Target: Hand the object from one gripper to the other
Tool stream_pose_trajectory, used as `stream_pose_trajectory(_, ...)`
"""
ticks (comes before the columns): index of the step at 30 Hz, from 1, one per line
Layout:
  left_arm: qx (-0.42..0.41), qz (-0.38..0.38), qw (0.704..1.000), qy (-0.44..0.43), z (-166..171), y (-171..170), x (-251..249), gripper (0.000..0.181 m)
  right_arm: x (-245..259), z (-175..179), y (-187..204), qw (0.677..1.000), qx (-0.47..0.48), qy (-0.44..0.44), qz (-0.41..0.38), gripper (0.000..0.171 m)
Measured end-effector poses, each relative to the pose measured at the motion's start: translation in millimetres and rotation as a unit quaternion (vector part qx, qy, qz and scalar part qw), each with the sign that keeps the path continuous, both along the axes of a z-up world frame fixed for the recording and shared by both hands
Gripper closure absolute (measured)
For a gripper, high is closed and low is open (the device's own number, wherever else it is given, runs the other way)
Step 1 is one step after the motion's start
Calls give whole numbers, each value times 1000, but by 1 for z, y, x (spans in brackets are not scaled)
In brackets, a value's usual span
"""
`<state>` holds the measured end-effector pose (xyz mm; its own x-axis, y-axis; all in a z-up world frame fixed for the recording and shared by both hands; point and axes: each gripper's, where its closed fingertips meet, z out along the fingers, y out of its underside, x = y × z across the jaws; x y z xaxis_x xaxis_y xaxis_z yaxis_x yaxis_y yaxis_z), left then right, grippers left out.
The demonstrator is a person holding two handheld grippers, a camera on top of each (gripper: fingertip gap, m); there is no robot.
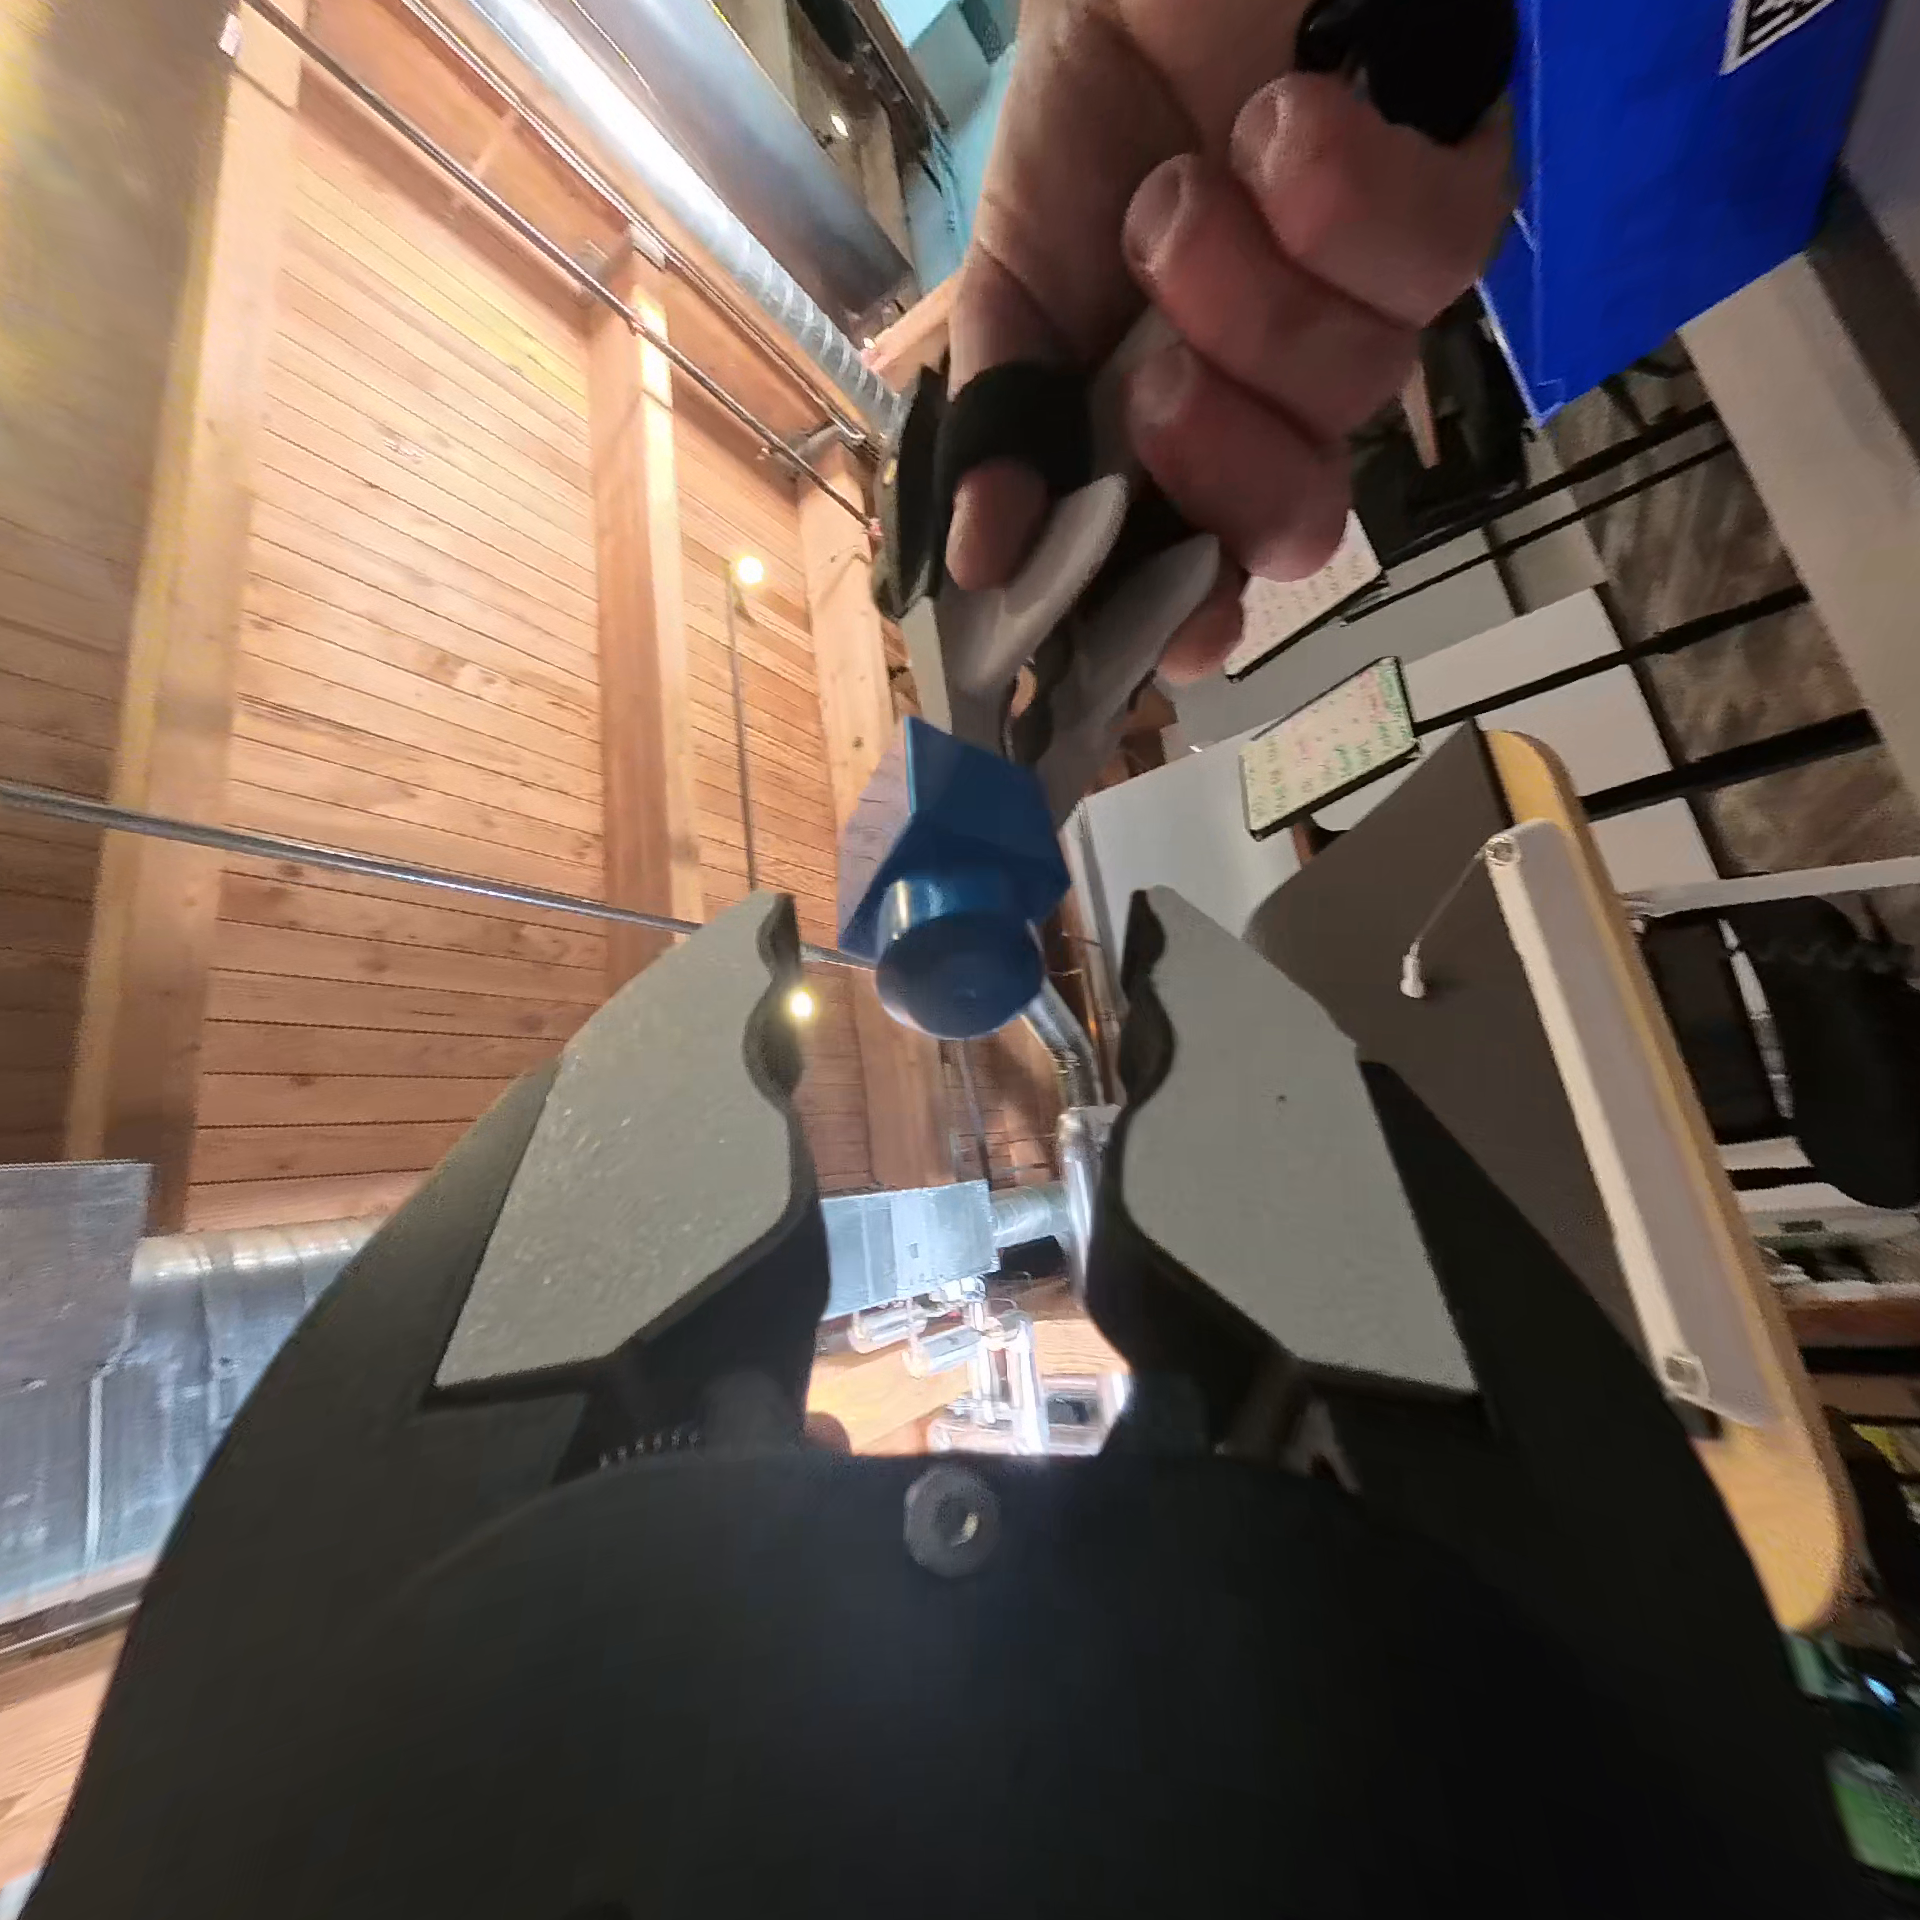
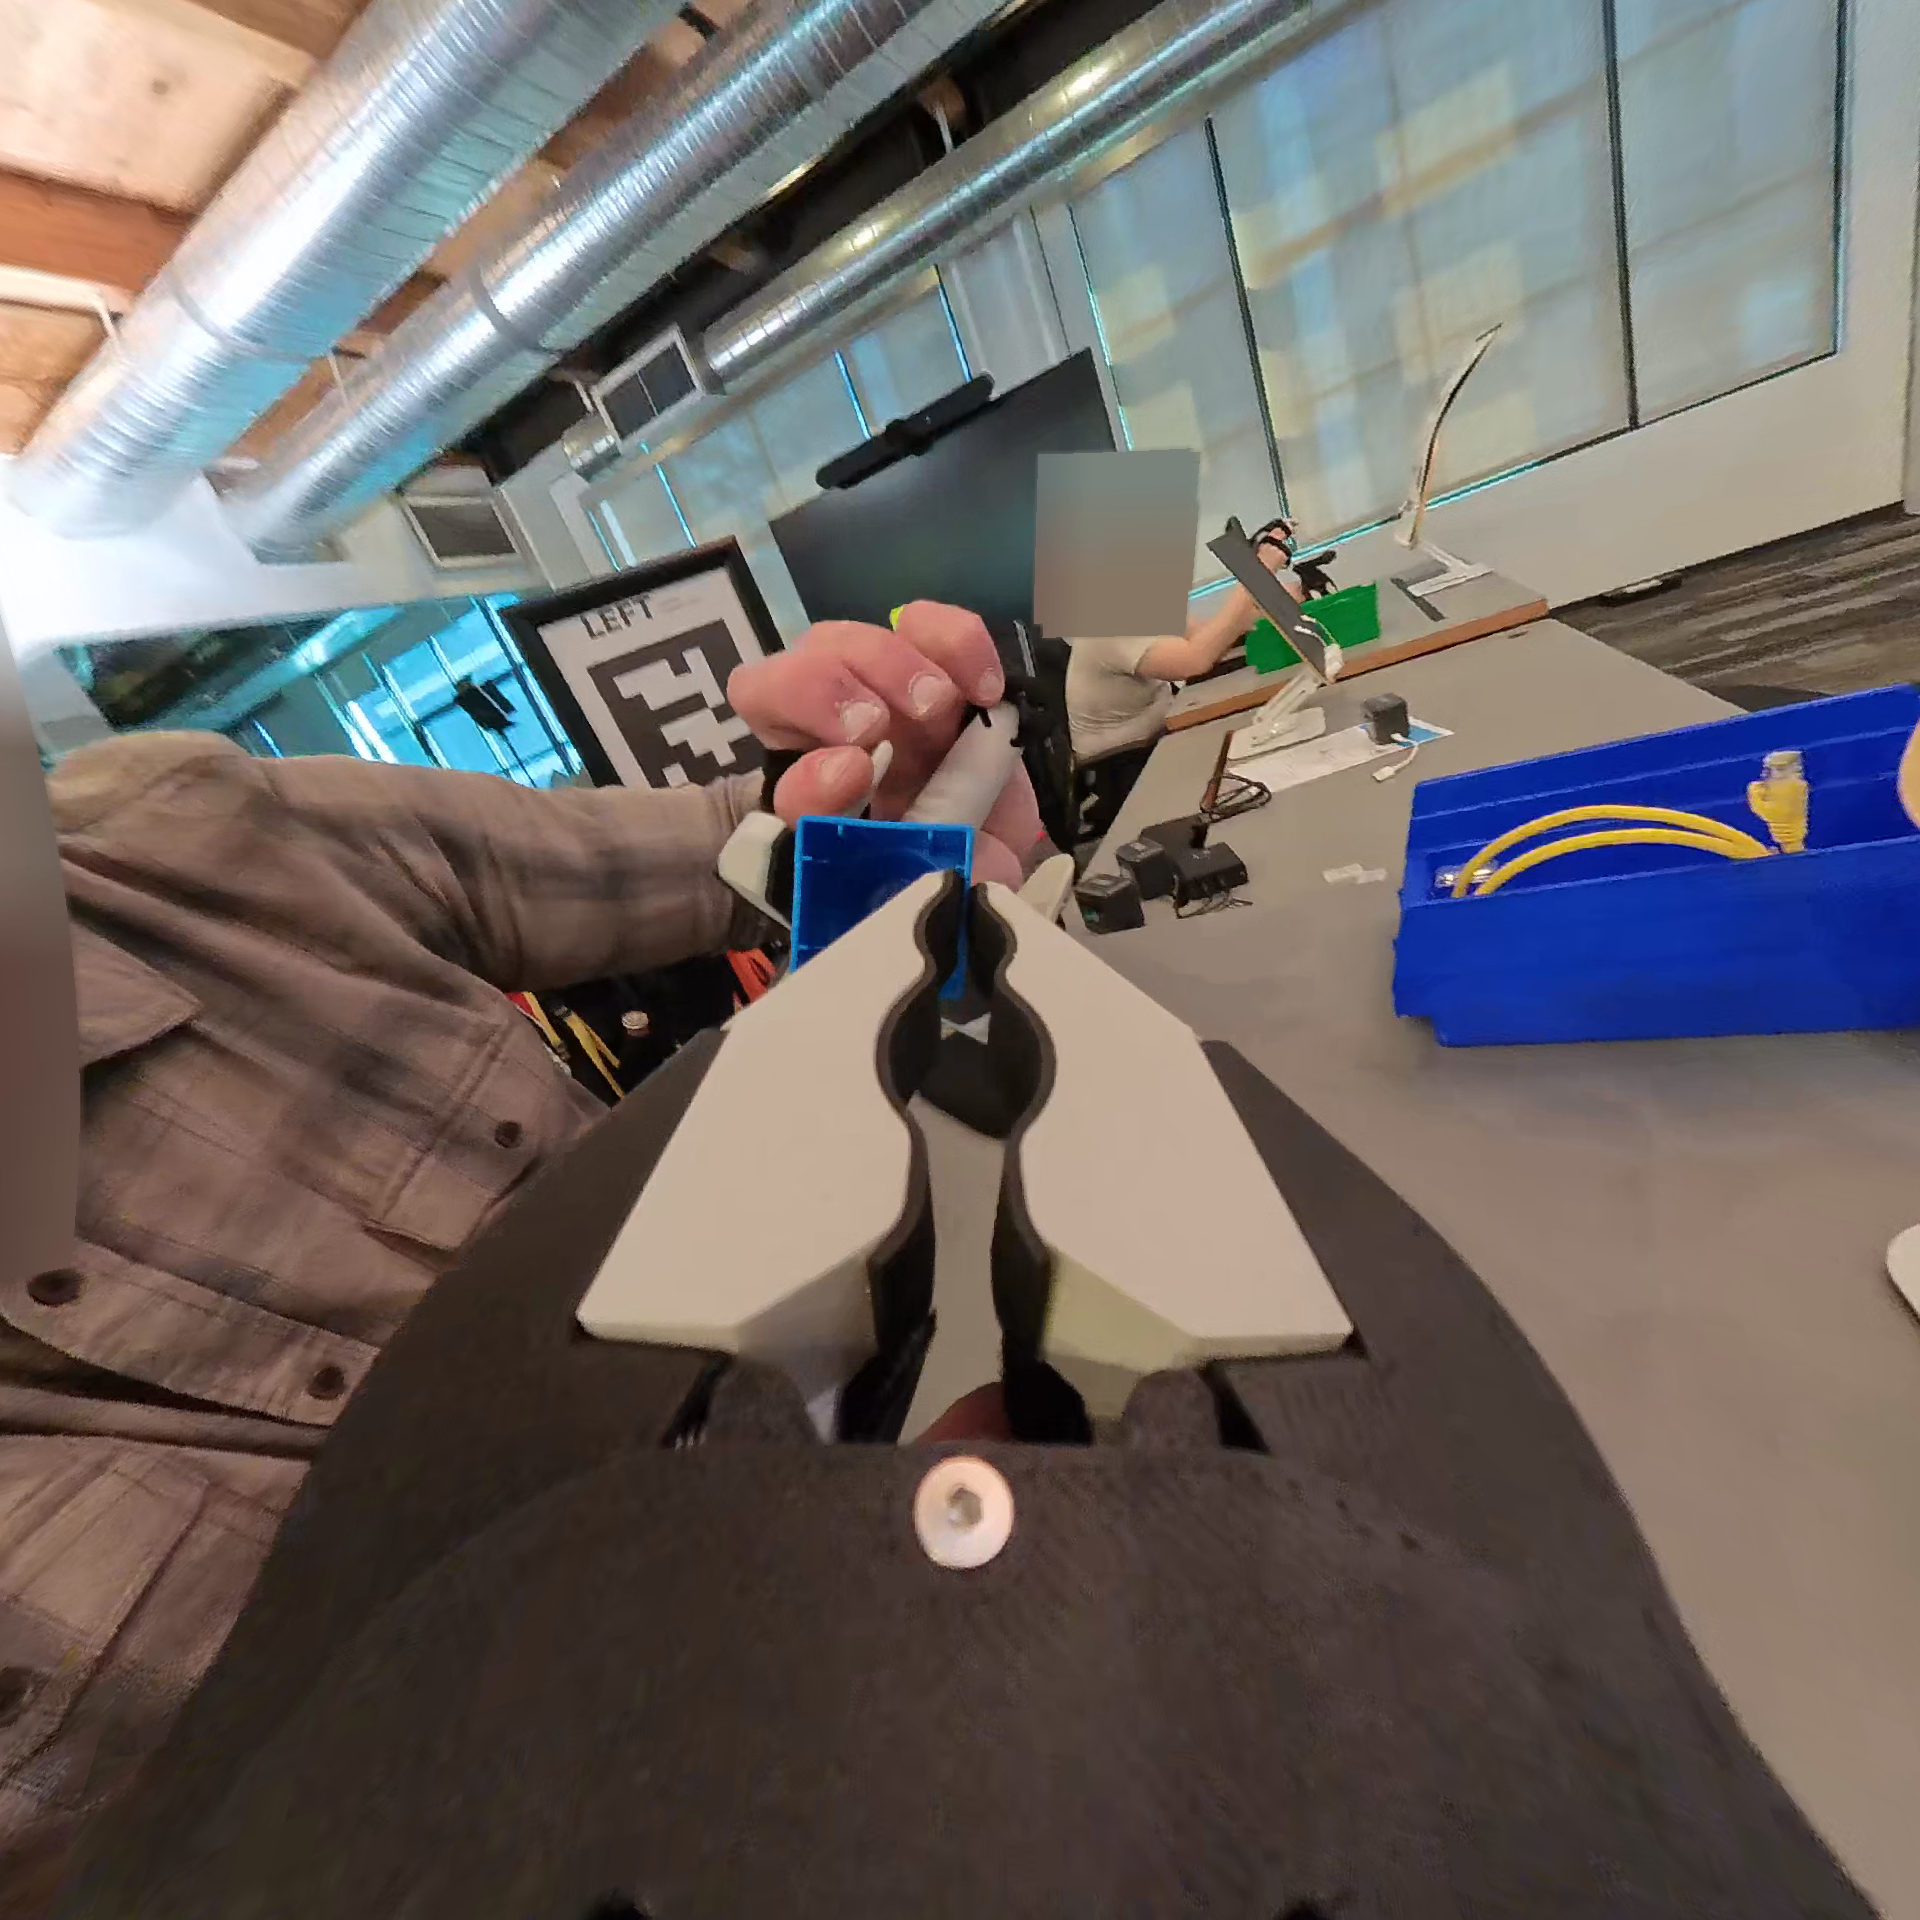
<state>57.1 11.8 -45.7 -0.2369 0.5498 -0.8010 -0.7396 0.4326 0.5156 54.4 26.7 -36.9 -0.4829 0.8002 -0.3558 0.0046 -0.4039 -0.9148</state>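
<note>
The object is a blue plastic piece point(image 1: 951, 862), a square box with a round knob at one end. My right gripper point(image 2: 961, 899) is shut on a wall of the blue piece point(image 2: 852, 883) and holds it in the air. In the left wrist view the right gripper point(image 1: 1039, 644) comes in from above, held by a hand. My left gripper point(image 1: 961, 935) is open, and the knob sits just beyond its tips, in line with the gap. In the right wrist view the left gripper's pale fingers point(image 2: 750, 862) flank the piece without touching it.
A blue bin point(image 2: 1662, 935) with a yellow cable point(image 2: 1600, 831) stands on the grey table point(image 2: 1455, 1195) at the right. Small black boxes point(image 2: 1174, 873) lie farther back. A person's sleeve point(image 2: 364, 935) fills the left. Another person sits at the far end. Both grippers' tips are close together, under 4 cm apart.
</note>
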Motion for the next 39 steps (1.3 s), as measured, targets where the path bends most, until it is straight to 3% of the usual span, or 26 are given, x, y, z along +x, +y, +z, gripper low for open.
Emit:
stream_pose_trajectory(4, 9, -10, 1000, 7, 4, -4, 6, 146, 1, 3, 0, 999, -27, 11, 17, 171)
stream_pose_trajectory(18, 5, -9, 1000, 4, 11, -5, 2, 138, 5, 3, -2, 998, -43, 19, 35, 171)
stream_pose_trajectory(26, 5, 1, 1000, 15, 10, -1, -3, 152, 5, 2, 2, 998, -52, 15, 33, 171)
stream_pose_trajectory(37, -32, 11, 999, -7, 12, 2, -5, 152, 2, 1, 7, 997, -66, 21, 26, 171)
stream_pose_trajectory(39, -46, 15, 999, -17, 10, 4, -6, 152, 0, 0, 9, 998, -65, 21, 16, 160)
